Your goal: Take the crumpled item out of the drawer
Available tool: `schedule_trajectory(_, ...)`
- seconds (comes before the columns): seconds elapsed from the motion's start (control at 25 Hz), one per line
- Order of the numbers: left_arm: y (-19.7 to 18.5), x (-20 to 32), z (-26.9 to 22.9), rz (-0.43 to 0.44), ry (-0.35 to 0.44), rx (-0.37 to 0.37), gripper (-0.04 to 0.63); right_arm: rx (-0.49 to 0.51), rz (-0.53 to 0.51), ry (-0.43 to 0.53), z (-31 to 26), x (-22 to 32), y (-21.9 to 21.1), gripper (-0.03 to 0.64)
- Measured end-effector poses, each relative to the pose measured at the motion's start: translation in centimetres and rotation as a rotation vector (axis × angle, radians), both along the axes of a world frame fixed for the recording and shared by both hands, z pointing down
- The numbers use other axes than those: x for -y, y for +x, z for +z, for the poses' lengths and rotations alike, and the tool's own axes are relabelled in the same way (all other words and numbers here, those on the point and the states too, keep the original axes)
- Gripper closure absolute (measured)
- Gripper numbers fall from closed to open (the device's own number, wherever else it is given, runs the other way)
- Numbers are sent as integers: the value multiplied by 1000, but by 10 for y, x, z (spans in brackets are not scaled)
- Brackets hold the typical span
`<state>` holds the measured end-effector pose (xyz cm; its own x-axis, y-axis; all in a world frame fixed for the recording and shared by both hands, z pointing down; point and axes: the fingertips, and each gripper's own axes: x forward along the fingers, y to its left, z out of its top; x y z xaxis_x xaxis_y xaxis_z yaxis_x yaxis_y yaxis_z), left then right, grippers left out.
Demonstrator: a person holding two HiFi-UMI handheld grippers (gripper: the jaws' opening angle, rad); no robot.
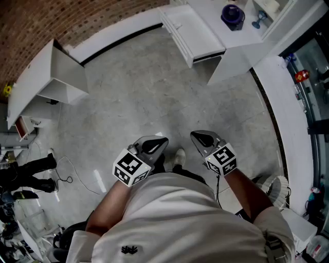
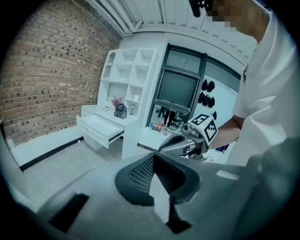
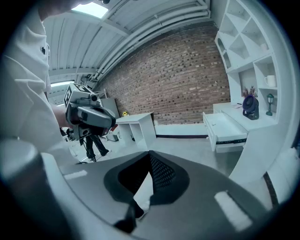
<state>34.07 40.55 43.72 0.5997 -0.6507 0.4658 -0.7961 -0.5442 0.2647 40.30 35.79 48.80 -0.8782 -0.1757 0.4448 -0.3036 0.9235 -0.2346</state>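
— What is standing left of the open drawer [image 1: 198,38]?
— A white side table [image 1: 46,77], well apart from it. The left gripper [image 1: 163,139] is hovering well short of the drawer, jaws together, gripping nothing.
— And the right gripper [image 1: 194,134]?
— Hanging equally far from the drawer, jaws pressing together, empty. The crumpled item is not showing inside the drawer from here. A dark fan [image 1: 232,15] is sitting just right of it.

Grey concrete floor [image 1: 154,97] spread before the white desk [image 1: 242,39]. Brick wall [image 1: 56,20] ran left of the desk, white baseboard [image 1: 113,36] along its foot. Open white shelves [image 3: 239,47] rose above the desk. Small white table [image 1: 31,85] stood well left of it. Ribbed ceiling [image 3: 140,28] overhead.
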Motion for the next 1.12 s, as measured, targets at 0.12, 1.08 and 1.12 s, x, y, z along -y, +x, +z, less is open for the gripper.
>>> schedule_trajectory(0.12,-5,0,0,-2,-1,-3,589,11,7,9,-5,4,-5,606)
schedule_trajectory(1.08,-269,133,-21,134,99,-44,589,-75,180,86,-26,160,-236,522)
schedule_trajectory(1.12,-280,136,-20,141,98,-42,589,-79,185,91,-26,166,-246,522)
